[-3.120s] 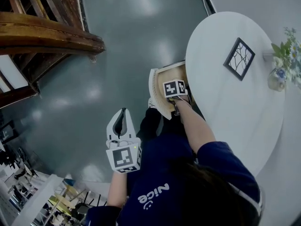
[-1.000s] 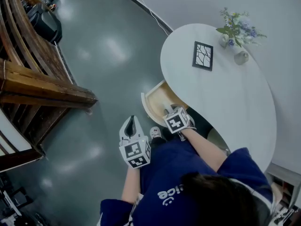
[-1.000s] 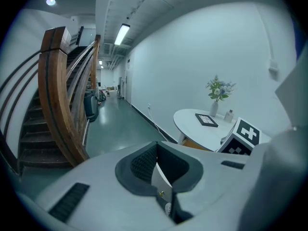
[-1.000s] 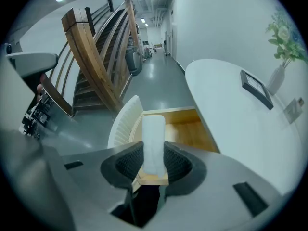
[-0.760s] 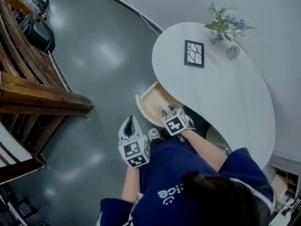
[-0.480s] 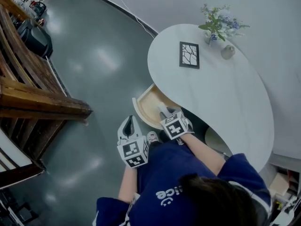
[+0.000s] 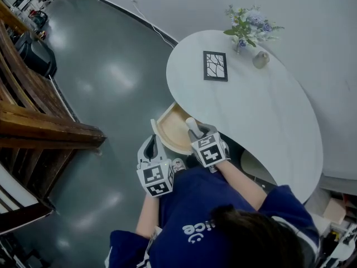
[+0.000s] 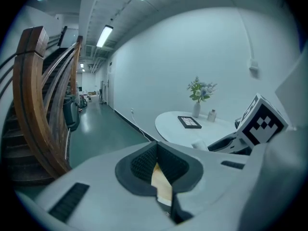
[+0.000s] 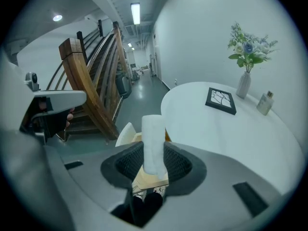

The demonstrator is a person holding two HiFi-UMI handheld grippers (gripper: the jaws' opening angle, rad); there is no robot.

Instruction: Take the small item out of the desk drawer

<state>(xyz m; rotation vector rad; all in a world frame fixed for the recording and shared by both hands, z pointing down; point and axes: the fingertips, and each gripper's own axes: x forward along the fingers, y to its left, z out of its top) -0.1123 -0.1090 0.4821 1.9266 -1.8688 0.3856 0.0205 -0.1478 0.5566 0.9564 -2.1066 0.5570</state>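
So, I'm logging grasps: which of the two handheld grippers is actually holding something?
The right gripper: its jaws clamp a small white cylinder. The left gripper has nothing between its jaws.

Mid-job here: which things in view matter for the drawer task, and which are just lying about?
In the job: white roll, clamped in the right gripper; open drawer; left gripper, shut and empty.
Lying about: picture frame, flower vase, small bottle, wooden staircase.

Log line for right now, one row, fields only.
right tongs: shut on white roll | roll: above open drawer | left tongs: empty, beside drawer | task: roll looks out
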